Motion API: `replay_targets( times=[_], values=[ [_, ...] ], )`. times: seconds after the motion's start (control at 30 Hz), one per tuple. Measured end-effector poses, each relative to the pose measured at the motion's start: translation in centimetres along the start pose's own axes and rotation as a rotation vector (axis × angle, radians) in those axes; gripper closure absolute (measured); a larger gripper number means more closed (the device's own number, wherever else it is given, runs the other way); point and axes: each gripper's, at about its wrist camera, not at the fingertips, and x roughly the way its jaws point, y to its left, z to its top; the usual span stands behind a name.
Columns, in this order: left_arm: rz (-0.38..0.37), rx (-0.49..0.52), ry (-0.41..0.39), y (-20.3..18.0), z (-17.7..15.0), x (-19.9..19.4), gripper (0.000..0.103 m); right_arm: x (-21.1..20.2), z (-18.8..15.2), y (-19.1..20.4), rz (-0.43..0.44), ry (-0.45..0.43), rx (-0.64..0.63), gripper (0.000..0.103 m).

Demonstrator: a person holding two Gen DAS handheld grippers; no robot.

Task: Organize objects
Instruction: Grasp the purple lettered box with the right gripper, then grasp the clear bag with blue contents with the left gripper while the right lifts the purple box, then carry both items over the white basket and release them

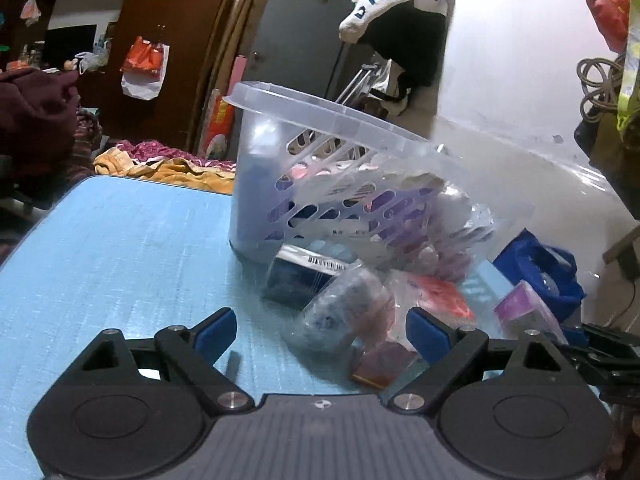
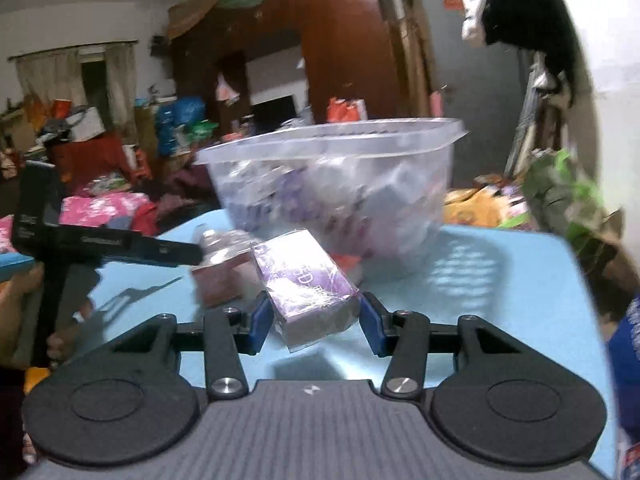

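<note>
Between the pads of the right gripper (image 2: 311, 322), a purple cellophane-wrapped rectangular box (image 2: 306, 280) is seen on the light blue desk (image 2: 500, 280); the pads look pressed to its sides, though blur leaves this uncertain. Stiff, light, slippery handling is expected, so flat long sides are best gripped. Wide-spread jaws are shown on the left gripper (image 1: 322, 334), empty, around a clear-wrapped bundle (image 1: 344, 308). Beyond, a translucent slotted plastic basket (image 1: 320, 152) is tilted over loose packets.
</note>
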Motion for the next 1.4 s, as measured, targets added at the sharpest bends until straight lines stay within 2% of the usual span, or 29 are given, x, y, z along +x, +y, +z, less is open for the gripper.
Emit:
replay_targets(
  times=[0.1,0.17,0.23,0.3,0.33,0.4,0.43,0.5,0.57,0.63,0.7,0.77,0.8,0.87,1.1,1.2,1.3,1.4],
  values=[
    [0.025,-0.011,-0.009,-0.3,0.1,0.4,0.01,0.0,0.0,-0.7,0.033,-0.009,0.037,0.052],
    [0.001,-0.003,-0.016,-0.7,0.1,0.4,0.013,0.0,0.0,-0.9,0.033,-0.02,0.048,0.052],
    [-0.031,0.005,-0.076,-0.7,-0.1,-0.7,0.015,-0.1,-0.1,-1.2,0.047,-0.031,0.067,0.052],
    [-0.014,-0.036,-0.121,0.1,-0.2,-1.7,0.015,-0.5,-0.2,-1.7,0.06,-0.043,0.089,0.052],
    [0.004,-0.06,-0.119,0.6,-0.1,-1.7,0.015,-0.5,-0.3,-1.7,0.064,-0.046,0.095,0.052],
    [0.029,-0.067,-0.055,1.1,0.1,-0.8,0.015,-0.3,-0.2,-1.6,0.064,-0.041,0.092,0.052],
    [0.03,-0.063,-0.011,1.1,0.2,-0.1,0.018,-0.2,-0.2,-1.5,0.064,-0.039,0.088,0.052],
    [0.026,-0.027,0.03,0.3,0.3,0.7,0.02,-0.3,-0.3,-1.4,0.062,-0.04,0.08,0.052],
    [0.038,0.022,0.046,-0.9,0.3,1.1,0.02,-0.3,-0.3,-1.5,0.062,-0.04,0.083,0.052],
    [0.09,0.075,0.036,-2.0,0.4,1.6,0.021,-0.3,-0.3,-1.5,0.067,-0.038,0.082,0.052],
    [0.106,0.092,0.032,-2.4,0.5,1.9,0.022,-0.3,-0.3,-1.6,0.068,-0.041,0.08,0.052],
    [0.078,0.089,0.034,-2.4,0.6,2.0,0.037,-0.4,-0.4,-1.6,0.067,-0.047,0.081,0.052],
    [0.061,0.084,0.036,-2.3,0.6,1.9,0.055,-0.5,-0.5,-1.5,0.066,-0.051,0.081,0.052],
    [0.043,0.071,0.026,-2.1,0.6,1.8,0.056,-0.6,-0.5,-1.4,0.064,-0.056,0.078,0.052],
    [-0.068,0.03,-0.126,-0.8,0.0,-1.2,0.058,-1.0,-0.5,-1.3,0.044,-0.09,0.067,0.052],
    [-0.095,0.004,-0.141,-0.5,-0.1,-1.2,0.058,-1.2,-0.5,-1.2,0.031,-0.107,0.059,0.052],
    [-0.13,-0.014,-0.19,-0.3,-0.1,-2.1,0.059,-2.8,-0.6,-0.3,-0.004,-0.184,0.037,0.052],
    [-0.197,-0.01,-0.242,-0.9,2.1,-4.1,0.06,-5.3,1.7,1.3,0.02,-0.277,0.014,0.052]
  ],
)
